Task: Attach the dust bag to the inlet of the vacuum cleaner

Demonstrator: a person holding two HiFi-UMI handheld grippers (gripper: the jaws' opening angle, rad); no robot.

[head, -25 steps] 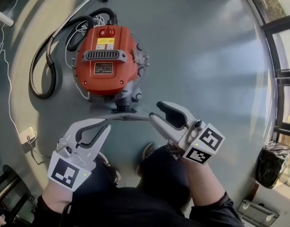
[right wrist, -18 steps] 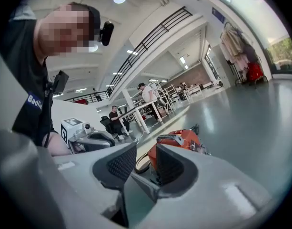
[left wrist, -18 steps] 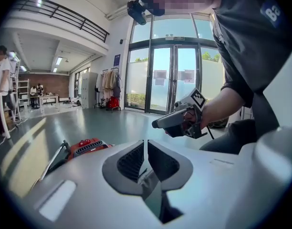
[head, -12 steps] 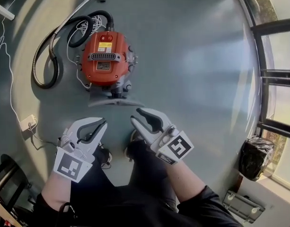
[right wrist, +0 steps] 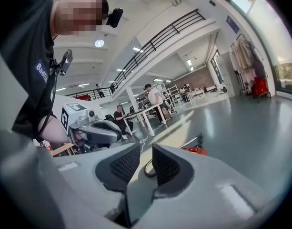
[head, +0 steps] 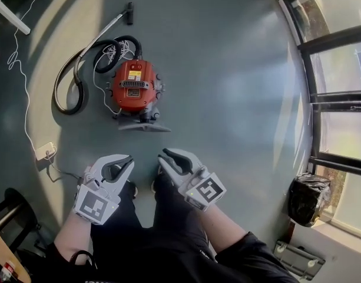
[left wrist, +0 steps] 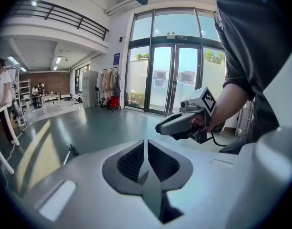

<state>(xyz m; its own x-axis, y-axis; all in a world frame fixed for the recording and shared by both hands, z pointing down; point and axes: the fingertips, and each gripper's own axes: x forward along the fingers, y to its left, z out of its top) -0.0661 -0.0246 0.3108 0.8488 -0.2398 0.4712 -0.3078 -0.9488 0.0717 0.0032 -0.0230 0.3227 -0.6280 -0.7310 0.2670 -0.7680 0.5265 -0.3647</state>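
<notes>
The head view alone takes in the whole floor (head: 227, 69); the orange vacuum cleaner (head: 133, 87) stands in the upper left of the frame, well apart from both tools, its black hose (head: 125, 38) looped to its left; a flat grey piece (head: 143, 125) lies against its lower end, and I cannot tell if that is the dust bag; the left tool (head: 126, 161) and right tool (head: 162, 156) hang side by side at lower centre, above the person's legs.

The left gripper view gives what that view cannot: its pads (left wrist: 132, 162) stand almost together, only a thin slit between them and nothing in it; beyond them the right tool shows against tall glass doors (left wrist: 174, 75).

The right gripper view shows a narrow but plain gap between its jaws, which have just been closing on nothing; through the gap a loop of hose and a sliver of orange body show.

Around, in the head view: a white socket block (head: 45, 151) with its cable at left; a black bag (head: 307, 198) by the windows at lower right.
</notes>
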